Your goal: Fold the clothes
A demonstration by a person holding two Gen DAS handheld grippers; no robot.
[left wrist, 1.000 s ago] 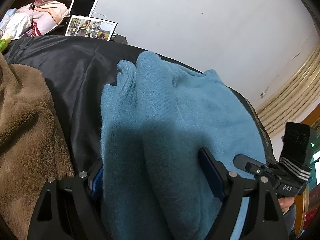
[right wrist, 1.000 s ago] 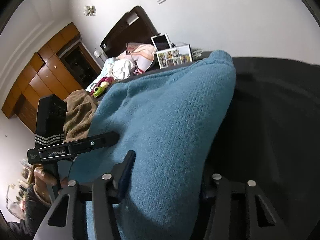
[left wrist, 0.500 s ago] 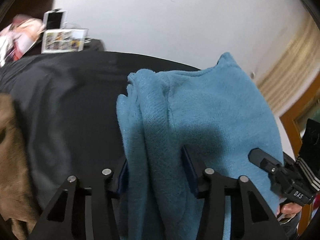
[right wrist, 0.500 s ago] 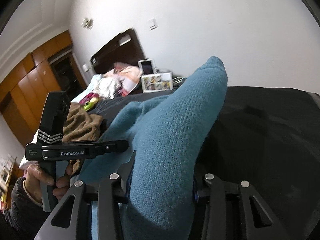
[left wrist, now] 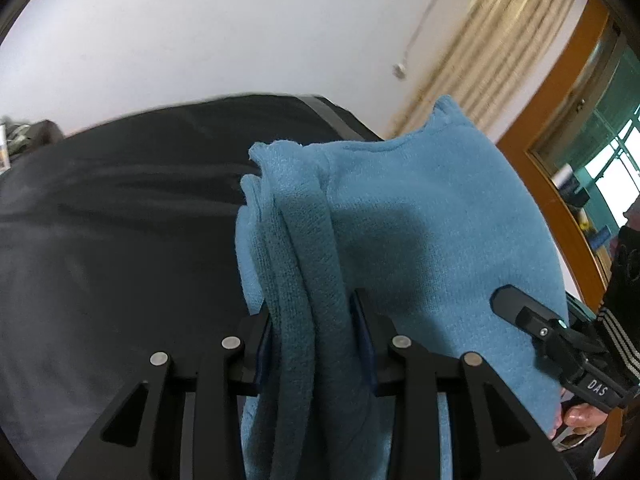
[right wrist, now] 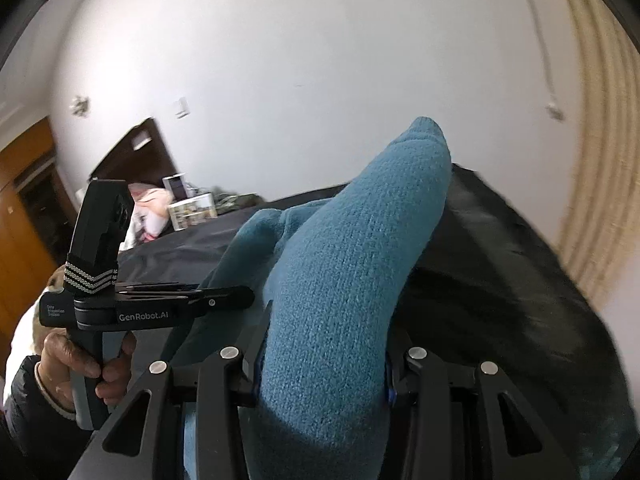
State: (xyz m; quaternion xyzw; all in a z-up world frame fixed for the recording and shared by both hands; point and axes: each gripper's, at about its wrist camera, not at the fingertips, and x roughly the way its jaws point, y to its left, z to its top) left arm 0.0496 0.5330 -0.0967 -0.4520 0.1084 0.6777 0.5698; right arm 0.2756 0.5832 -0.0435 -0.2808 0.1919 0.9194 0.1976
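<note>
With both grippers, left (left wrist: 314, 344) & right (right wrist: 324, 360), clamped on the blue sweater (left wrist: 400, 216), it's bunched in several layers over the black sheet (left wrist: 120, 240). Partly folded I reckon; laying flat & squaring up left

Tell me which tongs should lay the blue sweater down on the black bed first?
Probably the left tongs. They pinch several stacked layers of the blue sweater, right above bare black bed cover. The right tongs grip one thick fold raised higher.

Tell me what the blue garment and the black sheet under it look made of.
Blue garment: looks like soft knitted wool or acrylic, matte and fuzzy; fine knit rows show on the fold. Black sheet: seems a smooth woven synthetic, perhaps satin or nylon; it has a faint sheen and shallow creases. Both tools are shut on the garment.
</note>
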